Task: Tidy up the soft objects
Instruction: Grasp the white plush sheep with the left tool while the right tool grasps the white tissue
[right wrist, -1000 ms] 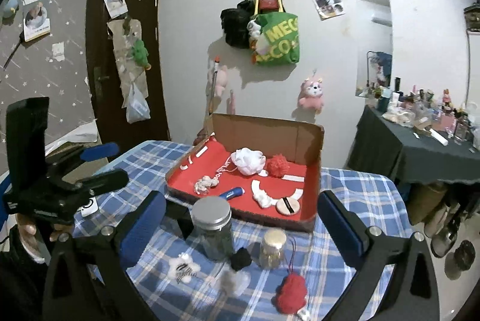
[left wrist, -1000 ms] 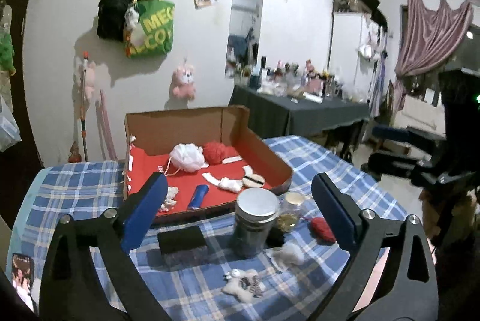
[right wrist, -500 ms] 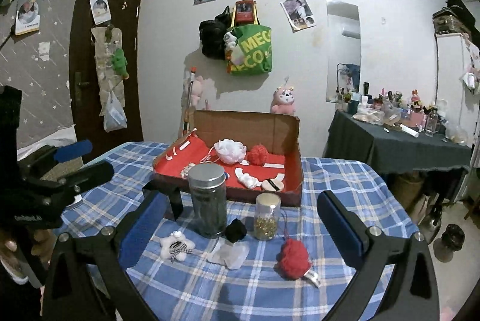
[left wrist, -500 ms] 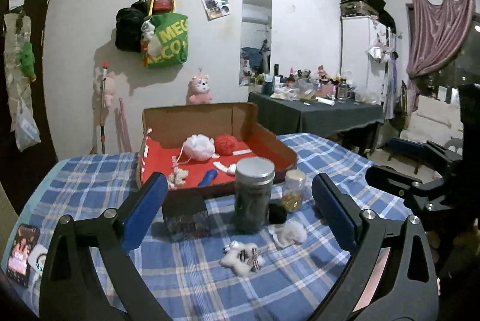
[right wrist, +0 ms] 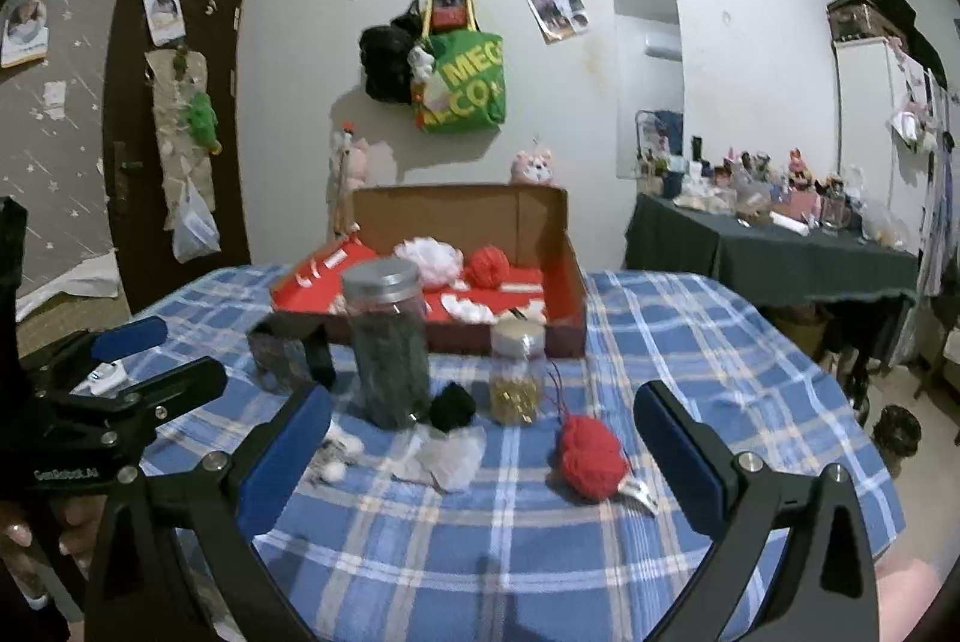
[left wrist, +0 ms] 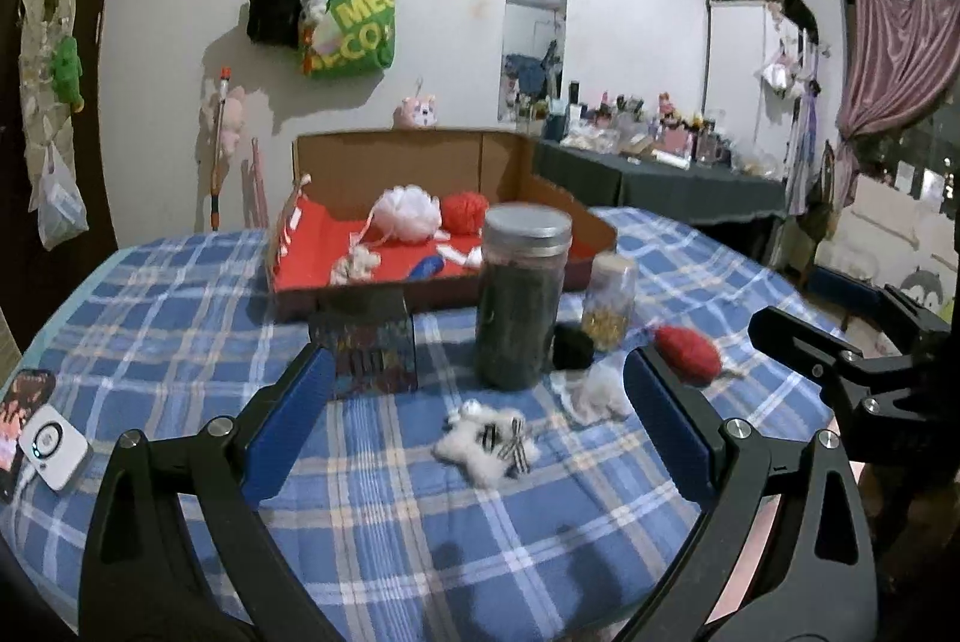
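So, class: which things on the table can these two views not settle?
- Tall jar: contents unreadable, dark and blurred, both views.
- White plush toy: mostly hidden behind a right gripper finger, right view.
- Dark box: its print is too blurred to read, left view.

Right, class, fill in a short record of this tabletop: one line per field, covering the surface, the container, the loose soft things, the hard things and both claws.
surface: table with blue checked cloth
container: open cardboard box, red lining, white puff and red puff inside
loose soft things: red pompom, black pompom, white fluffy bow, white scrap
hard things: tall dark jar, small jar, dark cube
left claw: open, empty, above the cloth
right claw: open, empty, above the cloth
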`<state>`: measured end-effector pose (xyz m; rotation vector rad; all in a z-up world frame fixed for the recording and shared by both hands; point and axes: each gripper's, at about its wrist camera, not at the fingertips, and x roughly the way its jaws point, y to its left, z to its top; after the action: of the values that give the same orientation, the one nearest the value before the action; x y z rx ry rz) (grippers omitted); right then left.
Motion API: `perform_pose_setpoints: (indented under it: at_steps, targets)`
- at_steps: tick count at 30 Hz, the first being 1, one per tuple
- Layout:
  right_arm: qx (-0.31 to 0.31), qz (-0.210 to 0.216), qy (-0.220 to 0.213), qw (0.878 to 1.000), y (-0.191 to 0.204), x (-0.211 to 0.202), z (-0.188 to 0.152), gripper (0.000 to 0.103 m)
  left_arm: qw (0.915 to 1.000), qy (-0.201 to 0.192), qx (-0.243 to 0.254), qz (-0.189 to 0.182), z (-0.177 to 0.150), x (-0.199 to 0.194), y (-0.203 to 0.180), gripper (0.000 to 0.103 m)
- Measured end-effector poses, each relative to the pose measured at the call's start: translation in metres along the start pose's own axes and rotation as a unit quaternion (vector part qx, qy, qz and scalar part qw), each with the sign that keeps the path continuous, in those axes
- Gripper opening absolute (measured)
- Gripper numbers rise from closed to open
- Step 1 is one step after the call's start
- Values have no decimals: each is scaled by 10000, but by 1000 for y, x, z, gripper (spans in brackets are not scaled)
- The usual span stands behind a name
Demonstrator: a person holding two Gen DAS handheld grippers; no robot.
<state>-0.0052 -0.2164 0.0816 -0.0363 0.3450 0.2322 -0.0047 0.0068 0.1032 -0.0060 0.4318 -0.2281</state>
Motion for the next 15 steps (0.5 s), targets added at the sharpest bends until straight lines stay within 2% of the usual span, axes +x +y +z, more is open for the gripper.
perform_pose_setpoints:
  at_steps: [15]
  targets:
    - [300, -4, 726, 9969, -16, 43, -41, 103, 9956, 899, -259, 10, -32, 51, 9, 99]
